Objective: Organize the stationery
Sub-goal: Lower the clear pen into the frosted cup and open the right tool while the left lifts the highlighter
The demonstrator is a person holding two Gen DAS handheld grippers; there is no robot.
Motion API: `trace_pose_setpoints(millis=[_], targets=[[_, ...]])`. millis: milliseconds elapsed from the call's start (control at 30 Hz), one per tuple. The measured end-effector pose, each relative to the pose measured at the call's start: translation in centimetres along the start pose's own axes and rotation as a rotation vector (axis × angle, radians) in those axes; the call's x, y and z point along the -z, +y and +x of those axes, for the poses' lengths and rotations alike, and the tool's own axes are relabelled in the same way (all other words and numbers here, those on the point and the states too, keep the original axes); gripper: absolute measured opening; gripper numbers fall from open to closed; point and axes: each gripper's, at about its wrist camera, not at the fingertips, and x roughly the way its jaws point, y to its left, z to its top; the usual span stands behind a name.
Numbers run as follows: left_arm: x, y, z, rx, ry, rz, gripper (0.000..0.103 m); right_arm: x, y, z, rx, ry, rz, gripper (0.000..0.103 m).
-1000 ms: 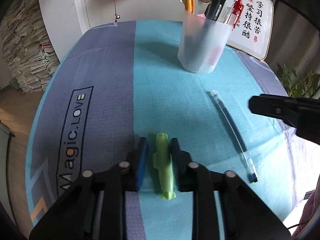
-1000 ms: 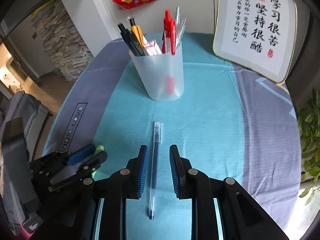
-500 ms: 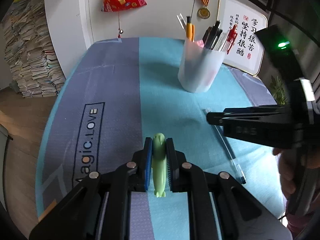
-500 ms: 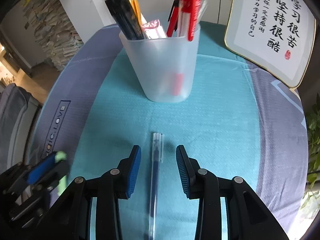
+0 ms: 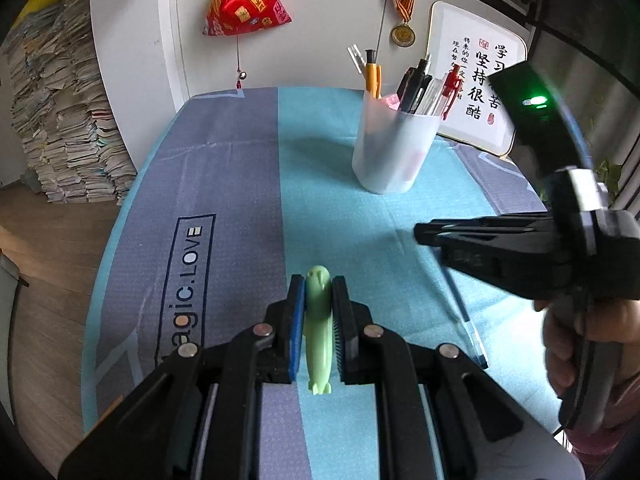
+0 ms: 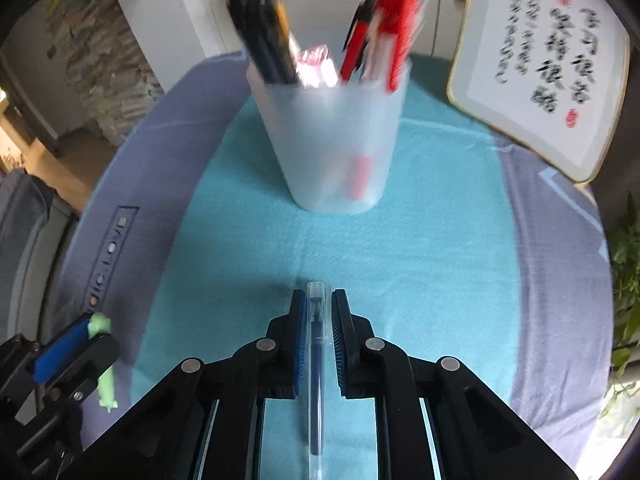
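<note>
Two grippers, one in each of my hands, and each is clenched on a piece of stationery. My left gripper (image 5: 319, 280) pinches a pale green pen (image 5: 318, 332) between its blue pads, the rounded tip poking out past the fingertips and the tail sticking back toward me, lifted clear of the cloth. My right gripper (image 6: 319, 294) has just been closing, and its pads now press on a clear pen with a dark blue refill (image 6: 318, 364), whose capped end stands just beyond the fingertips. In the left wrist view that clear pen (image 5: 464, 312) slopes down from the right gripper (image 5: 420, 236) toward the near edge of the table.

Ahead of both grippers stands the frosted pen cup (image 6: 332, 144), upright on the teal band of the tablecloth (image 5: 340, 220), well apart from either pen I hold. It is crowded with black, orange and red pens. Behind and to the right of the cup a framed calligraphy board (image 6: 544, 80) leans at the table's far edge. A red pouch (image 5: 244, 4) and a medal (image 5: 404, 34) hang on the white wall beyond.
</note>
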Motion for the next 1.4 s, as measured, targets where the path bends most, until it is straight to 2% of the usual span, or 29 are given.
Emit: trace_pose_setpoints(millis=[433,767,1100,1400], targets=[[0.4,-1.5,-2.6,0.015,-0.043,0.021,0.012,2.1,-0.6,-10.2,-0.037,-0.212,0.006,0.013],[0.3,-1.7,-4.2,0.007,-0.074,0.016,0.012,2.9,-0.3,-13.6,-0.066,-0.309,0.011,0.013],[-0.1,-2.5,-4.9,0.005,-0.096,0.028,0.012,1.5,-0.6,-16.7,-0.066,-0.386,0.015,0.013],[-0.9,-2.6,-4.7,0.005,-0.106,0.041,0.012,-1.8,-0.5,-19.4,-0.051,-0.478,0.008,0.013]])
